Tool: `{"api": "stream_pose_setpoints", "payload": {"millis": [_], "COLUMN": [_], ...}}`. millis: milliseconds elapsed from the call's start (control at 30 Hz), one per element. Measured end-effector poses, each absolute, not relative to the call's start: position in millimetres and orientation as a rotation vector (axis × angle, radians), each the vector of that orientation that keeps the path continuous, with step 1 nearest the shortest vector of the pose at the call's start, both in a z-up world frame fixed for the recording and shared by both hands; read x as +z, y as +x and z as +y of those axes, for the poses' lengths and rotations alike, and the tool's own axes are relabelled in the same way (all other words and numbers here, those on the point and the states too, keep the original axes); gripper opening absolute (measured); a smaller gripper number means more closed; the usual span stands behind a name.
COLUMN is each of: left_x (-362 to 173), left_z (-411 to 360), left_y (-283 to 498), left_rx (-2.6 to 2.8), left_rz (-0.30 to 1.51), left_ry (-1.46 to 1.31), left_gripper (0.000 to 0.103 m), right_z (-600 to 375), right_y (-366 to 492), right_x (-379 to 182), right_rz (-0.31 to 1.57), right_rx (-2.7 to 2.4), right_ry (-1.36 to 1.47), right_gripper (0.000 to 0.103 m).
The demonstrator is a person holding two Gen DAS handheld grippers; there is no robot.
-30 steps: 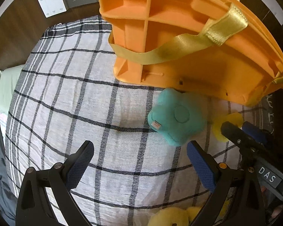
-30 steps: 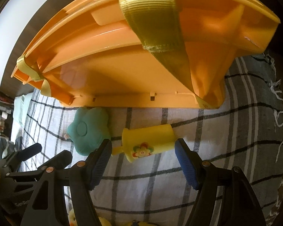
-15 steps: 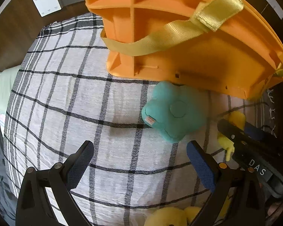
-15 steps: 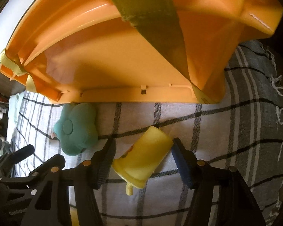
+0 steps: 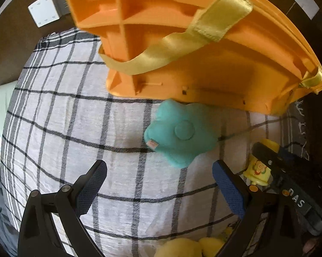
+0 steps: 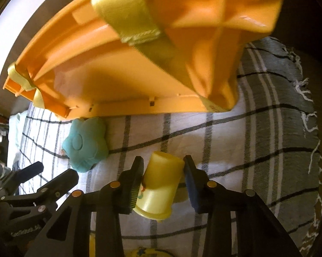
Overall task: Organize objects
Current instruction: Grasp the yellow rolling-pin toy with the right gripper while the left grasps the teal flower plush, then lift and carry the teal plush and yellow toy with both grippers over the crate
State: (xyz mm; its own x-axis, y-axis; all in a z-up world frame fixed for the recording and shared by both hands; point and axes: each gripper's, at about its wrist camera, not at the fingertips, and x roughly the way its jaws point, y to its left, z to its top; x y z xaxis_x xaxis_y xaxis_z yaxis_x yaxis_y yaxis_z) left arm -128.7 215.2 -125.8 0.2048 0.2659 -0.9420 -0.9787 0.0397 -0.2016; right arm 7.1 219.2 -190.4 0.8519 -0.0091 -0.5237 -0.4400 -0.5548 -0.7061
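At lower centre the right gripper (image 6: 163, 171) is closing on the yellow cup (image 6: 161, 184), pads seemingly touching; the left gripper (image 5: 158, 184) gapes empty.

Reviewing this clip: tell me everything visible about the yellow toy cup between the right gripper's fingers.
The yellow toy cup looks like glossy plastic: a short cylinder with a flat closed end pointing away from the camera, a wider rim nearer it, and a flower print on the side. It lies tilted over the checked cloth, in front of the orange case and right of the teal plush flower. The right gripper is closing on it, pads at both sides.
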Motion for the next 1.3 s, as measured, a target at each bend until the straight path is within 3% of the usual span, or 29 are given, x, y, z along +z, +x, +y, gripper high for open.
{"api": "stream_pose_setpoints", "payload": {"millis": [633,833,1300], "left_x": [-148,-156,-131], "left_z": [243,246,227], "left_y": [-107,-108,-121], "left_rx": [1.157,1.14,1.187], "left_rz": [0.888,0.87,0.813], "left_ry": [-1.023,-1.048,-1.023], "left_gripper": [0.1,0.084,0.082], "right_z": [233,231,233], "right_y": [2,6,-11], "right_x": [-148,-164,-135], "right_rz": [0.21,0.169,0.086], "right_rx": [0.644,0.652,0.686], "right_ry": [-2.059,-2.092,-2.143], "right_gripper": [0.036,0.036,0.034]}}
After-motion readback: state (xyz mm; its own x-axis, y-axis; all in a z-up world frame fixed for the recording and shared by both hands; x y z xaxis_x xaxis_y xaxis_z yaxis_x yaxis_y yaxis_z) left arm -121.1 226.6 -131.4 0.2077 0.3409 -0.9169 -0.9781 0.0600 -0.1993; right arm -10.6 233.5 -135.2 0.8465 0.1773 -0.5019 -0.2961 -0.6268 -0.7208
